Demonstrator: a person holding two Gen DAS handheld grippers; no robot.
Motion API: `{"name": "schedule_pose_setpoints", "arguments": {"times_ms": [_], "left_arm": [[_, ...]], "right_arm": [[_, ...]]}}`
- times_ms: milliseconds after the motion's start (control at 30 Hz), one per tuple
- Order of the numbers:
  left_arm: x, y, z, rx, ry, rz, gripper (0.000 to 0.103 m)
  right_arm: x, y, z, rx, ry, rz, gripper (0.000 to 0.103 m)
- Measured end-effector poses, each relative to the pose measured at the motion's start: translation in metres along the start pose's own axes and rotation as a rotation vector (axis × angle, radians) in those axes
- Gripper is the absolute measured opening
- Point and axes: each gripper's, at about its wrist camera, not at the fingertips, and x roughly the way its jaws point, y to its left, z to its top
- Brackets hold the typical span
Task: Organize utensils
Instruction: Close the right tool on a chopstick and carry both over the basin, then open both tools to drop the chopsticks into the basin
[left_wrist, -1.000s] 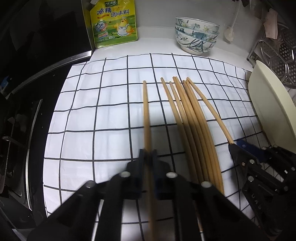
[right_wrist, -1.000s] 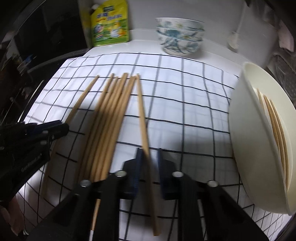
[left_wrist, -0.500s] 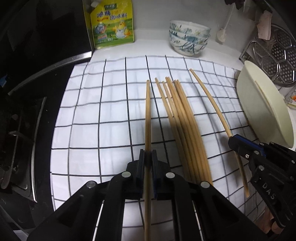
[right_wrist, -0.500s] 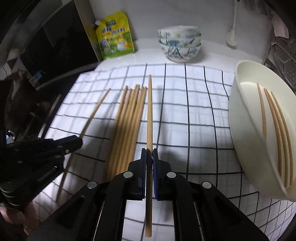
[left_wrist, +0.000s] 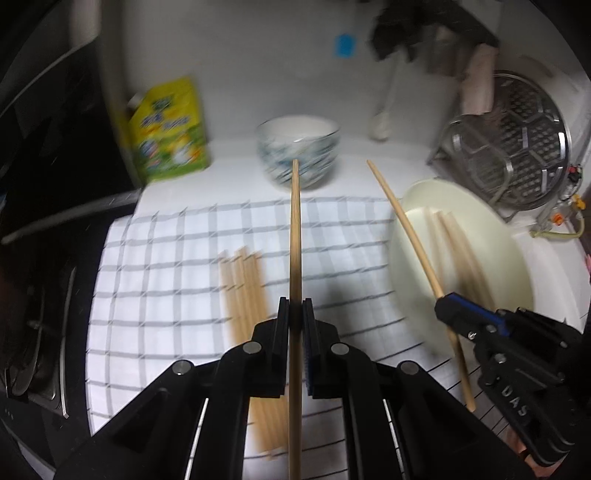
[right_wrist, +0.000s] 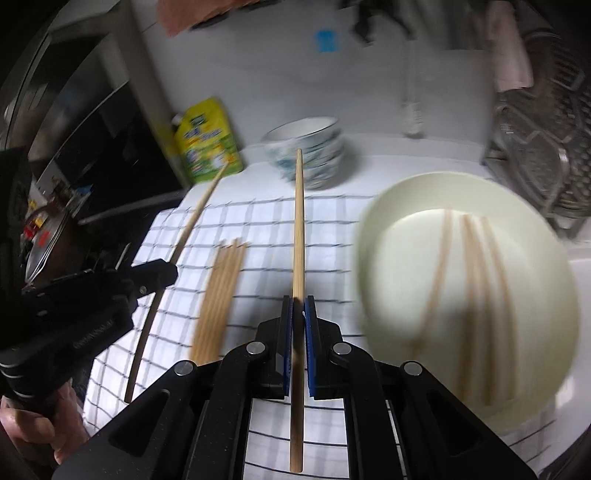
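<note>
My left gripper (left_wrist: 295, 308) is shut on a wooden chopstick (left_wrist: 295, 236) and holds it above the checked cloth (left_wrist: 177, 280). My right gripper (right_wrist: 298, 306) is shut on another chopstick (right_wrist: 298, 229), also in the air. In the left wrist view the right gripper (left_wrist: 441, 304) and its chopstick (left_wrist: 406, 229) hang beside the cream bowl (left_wrist: 509, 266). A bundle of chopsticks (left_wrist: 243, 291) lies on the cloth; it also shows in the right wrist view (right_wrist: 221, 291). Several chopsticks (right_wrist: 476, 280) lie inside the cream bowl (right_wrist: 388, 288).
A stack of patterned bowls (left_wrist: 299, 155) and a yellow-green seasoning pouch (left_wrist: 170, 129) stand at the back. A metal steamer rack (left_wrist: 517, 147) stands at the right behind the cream bowl. A dark stove (left_wrist: 37, 295) borders the cloth's left edge.
Both grippers have lifted their chopsticks well off the cloth and tilted up; the views now take in the back wall. The right gripper has moved toward the cream bowl.
</note>
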Motion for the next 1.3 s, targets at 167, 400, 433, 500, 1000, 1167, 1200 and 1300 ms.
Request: {"name": "schedule_pose_setpoints", "arguments": {"times_ms": [167, 400, 433, 500, 1000, 1167, 1200, 1300], "left_arm": [[0.007, -0.062, 0.024, 0.047, -0.054, -0.023, 0.008], [0.042, -0.142, 0.038, 0.119, -0.045, -0.030, 0.008], [0.048, -0.148, 0.039, 0.124, -0.038, -0.031, 0.008], [0.061, -0.162, 0.039, 0.128, -0.018, -0.031, 0.008], [0.101, -0.192, 0.035, 0.139, 0.061, 0.039, 0.010], [0.095, -0.190, 0.038, 0.133, 0.047, 0.051, 0.046], [0.092, -0.189, 0.038, 0.128, 0.039, 0.050, 0.055], [0.084, -0.186, 0.039, 0.121, 0.020, 0.048, 0.057]], "right_arm": [[-0.021, -0.061, 0.006, 0.056, -0.035, -0.060, 0.006], [-0.023, -0.143, 0.003, 0.131, -0.012, -0.115, 0.006], [-0.021, -0.151, 0.002, 0.137, -0.003, -0.115, 0.006], [-0.015, -0.162, -0.001, 0.142, 0.010, -0.111, 0.006], [0.013, -0.203, -0.007, 0.174, 0.077, -0.082, 0.006], [0.000, -0.205, -0.006, 0.191, 0.031, -0.100, 0.023], [-0.001, -0.205, -0.005, 0.190, 0.028, -0.101, 0.023], [-0.006, -0.203, -0.004, 0.187, 0.018, -0.102, 0.023]]}}
